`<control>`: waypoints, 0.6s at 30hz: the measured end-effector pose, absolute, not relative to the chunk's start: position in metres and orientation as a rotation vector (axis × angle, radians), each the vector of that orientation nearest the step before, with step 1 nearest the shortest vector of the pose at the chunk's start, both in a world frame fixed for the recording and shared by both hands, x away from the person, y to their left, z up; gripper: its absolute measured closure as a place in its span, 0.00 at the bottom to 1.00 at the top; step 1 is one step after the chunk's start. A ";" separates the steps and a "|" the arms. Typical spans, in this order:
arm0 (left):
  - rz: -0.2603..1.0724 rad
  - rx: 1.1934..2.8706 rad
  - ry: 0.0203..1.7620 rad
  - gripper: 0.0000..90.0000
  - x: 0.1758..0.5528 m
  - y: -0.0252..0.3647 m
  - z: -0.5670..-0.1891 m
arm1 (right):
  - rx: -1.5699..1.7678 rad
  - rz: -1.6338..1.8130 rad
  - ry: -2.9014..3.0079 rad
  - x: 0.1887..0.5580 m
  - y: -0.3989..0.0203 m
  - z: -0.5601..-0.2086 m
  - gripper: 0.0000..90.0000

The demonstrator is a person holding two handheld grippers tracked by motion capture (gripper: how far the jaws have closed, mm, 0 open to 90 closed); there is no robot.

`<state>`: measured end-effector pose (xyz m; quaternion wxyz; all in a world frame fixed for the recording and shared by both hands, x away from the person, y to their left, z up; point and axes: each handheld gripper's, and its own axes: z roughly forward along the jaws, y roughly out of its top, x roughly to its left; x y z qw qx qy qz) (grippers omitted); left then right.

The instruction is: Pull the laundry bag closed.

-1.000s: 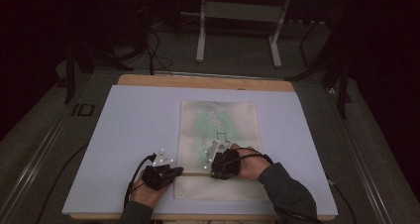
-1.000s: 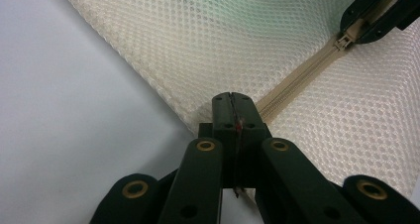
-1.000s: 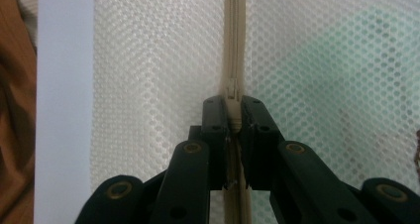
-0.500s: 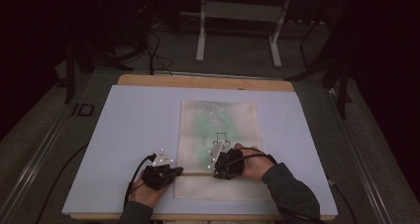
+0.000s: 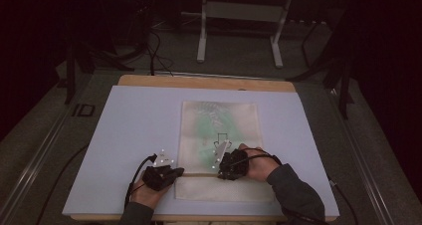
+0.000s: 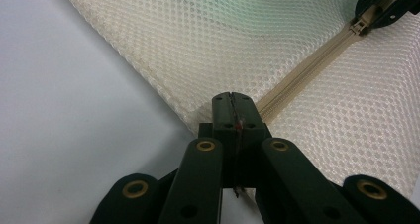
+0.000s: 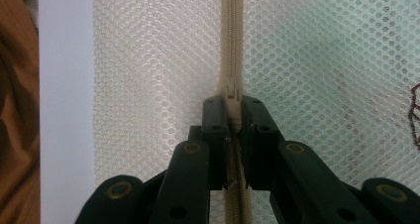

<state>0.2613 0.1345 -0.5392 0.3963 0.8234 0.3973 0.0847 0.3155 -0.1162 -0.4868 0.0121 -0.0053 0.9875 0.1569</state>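
Note:
A cream mesh bag lies flat on the white board, with something green showing through the mesh. A beige zipper crosses its near end. My left gripper is shut on the bag's left edge where the zipper ends, its jaws pressed together on the fabric. My right gripper sits further along the zipper line. In the right gripper view it is shut on the zipper pull, with the zipper tape running straight ahead. The right gripper also appears far off in the left gripper view.
The white board rests on a wooden table whose edge shows at the back. Dark floor, cables and a metal stand's legs lie beyond. Both forearms come in from the near edge.
The right gripper has crept slightly to the right along the zipper line. The left gripper has stayed where it was.

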 end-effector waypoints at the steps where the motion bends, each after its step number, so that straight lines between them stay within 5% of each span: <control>1: 0.214 2.086 1.007 0.99 0.261 0.135 -0.539 | -0.018 0.486 3.078 0.316 -0.116 -0.487 0.91; 18: 0.214 2.085 1.009 0.99 0.261 0.135 -0.539 | -0.006 0.491 3.079 0.315 -0.125 -0.485 0.91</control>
